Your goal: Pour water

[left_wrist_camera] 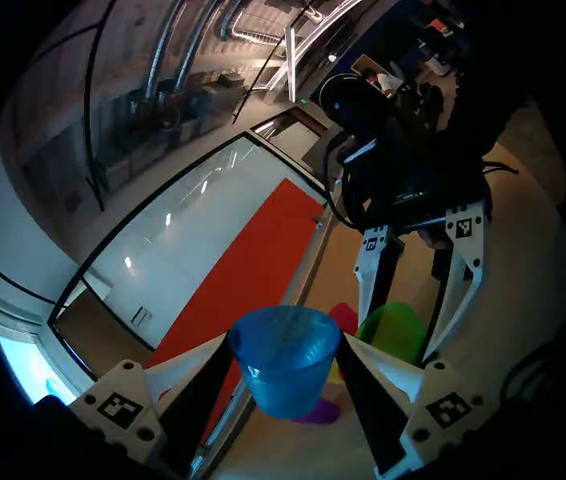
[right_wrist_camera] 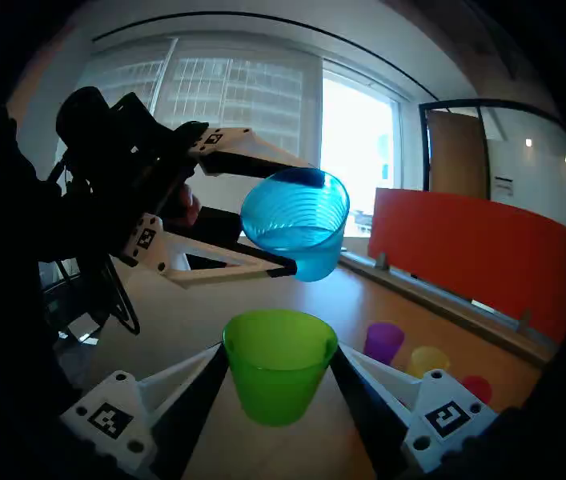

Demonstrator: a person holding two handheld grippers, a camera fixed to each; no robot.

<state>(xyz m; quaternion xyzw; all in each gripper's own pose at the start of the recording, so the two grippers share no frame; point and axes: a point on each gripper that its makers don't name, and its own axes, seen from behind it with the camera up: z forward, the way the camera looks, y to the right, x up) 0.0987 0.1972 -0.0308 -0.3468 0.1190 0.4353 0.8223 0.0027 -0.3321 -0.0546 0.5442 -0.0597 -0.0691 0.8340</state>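
Note:
My left gripper [left_wrist_camera: 287, 352] is shut on a translucent blue cup [left_wrist_camera: 287, 372]. In the right gripper view the left gripper [right_wrist_camera: 297, 222] holds that blue cup [right_wrist_camera: 295, 212] tilted, mouth toward the camera, with water pooled inside. It hangs just above and behind a green cup [right_wrist_camera: 278, 364]. My right gripper [right_wrist_camera: 280, 356] is shut on the green cup, which stands upright. In the left gripper view the right gripper [left_wrist_camera: 399, 332] and the green cup [left_wrist_camera: 395, 328] sit just beyond the blue cup. I see no stream of water between the cups.
On the wooden table [right_wrist_camera: 202, 320] stand a purple cup [right_wrist_camera: 383, 342], a yellow cup [right_wrist_camera: 427, 360] and a red cup [right_wrist_camera: 475, 388] to the right of the green cup. An orange-red panel [right_wrist_camera: 483, 248] runs along the table's far edge. A hand [right_wrist_camera: 190, 204] holds the left gripper.

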